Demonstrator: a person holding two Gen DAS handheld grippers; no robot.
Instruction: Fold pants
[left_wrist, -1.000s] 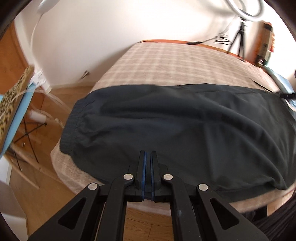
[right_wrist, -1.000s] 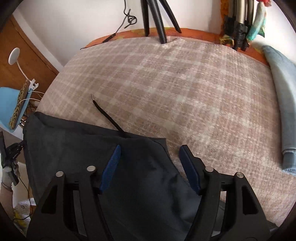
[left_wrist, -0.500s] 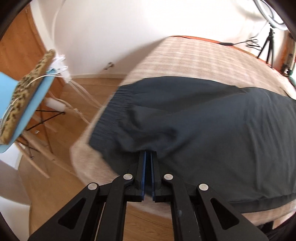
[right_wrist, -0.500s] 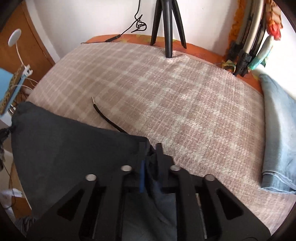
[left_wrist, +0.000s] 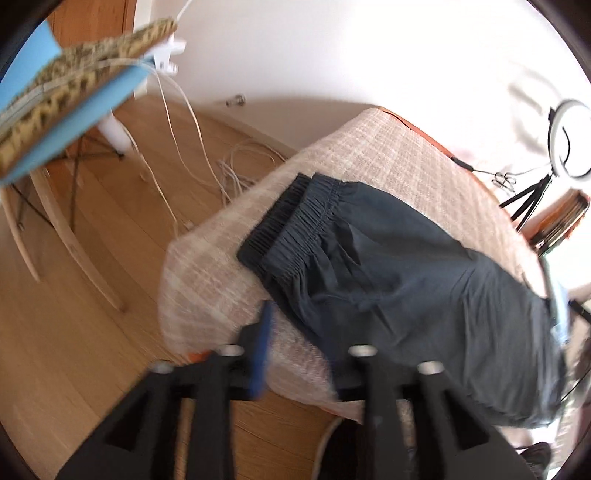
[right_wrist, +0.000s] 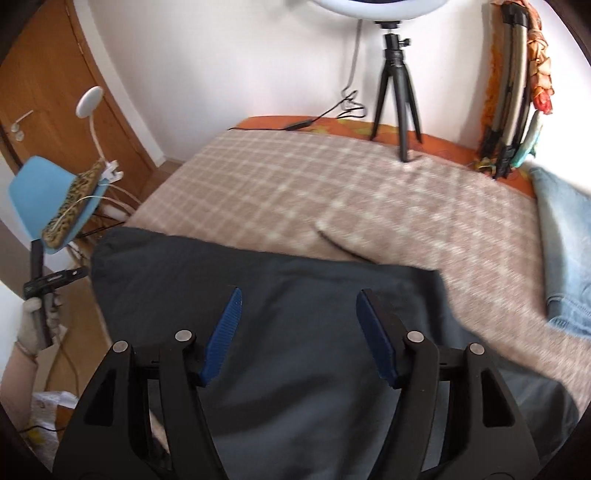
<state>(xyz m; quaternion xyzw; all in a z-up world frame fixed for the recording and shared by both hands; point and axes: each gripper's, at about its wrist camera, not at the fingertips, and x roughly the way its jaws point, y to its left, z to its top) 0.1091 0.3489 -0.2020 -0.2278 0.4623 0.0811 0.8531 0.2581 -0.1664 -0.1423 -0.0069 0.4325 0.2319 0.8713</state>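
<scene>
Left wrist view gives you the dark pants (left_wrist: 399, 280) lying folded on the checked bed cover (left_wrist: 399, 155), their gathered waistband (left_wrist: 291, 225) toward the bed's corner nearest the wooden floor (left_wrist: 66, 332) and the rest running along the near edge. Your left gripper (left_wrist: 306, 350) stands with its jaws spread wide and nothing between them; its blue pad (left_wrist: 263, 347) hangs over the cover just short of the fabric's lower edge, though the picture is blurred there. In the right wrist view the pants (right_wrist: 295, 332) fill the near side of the bed cover (right_wrist: 314, 184), and your right gripper (right_wrist: 299, 328) hovers over them with jaws also wide apart, gripping nothing. A thin dark drawstring (right_wrist: 340, 245) trails from the far edge of the fabric onto the cover. Light blue jeans (right_wrist: 565, 243) lie along the bed's right edge, well apart from the pants. A black tripod (right_wrist: 397, 92) stands on the far edge of the bed, and a blue chair (right_wrist: 44, 195) sits off the left side on the floor.
</scene>
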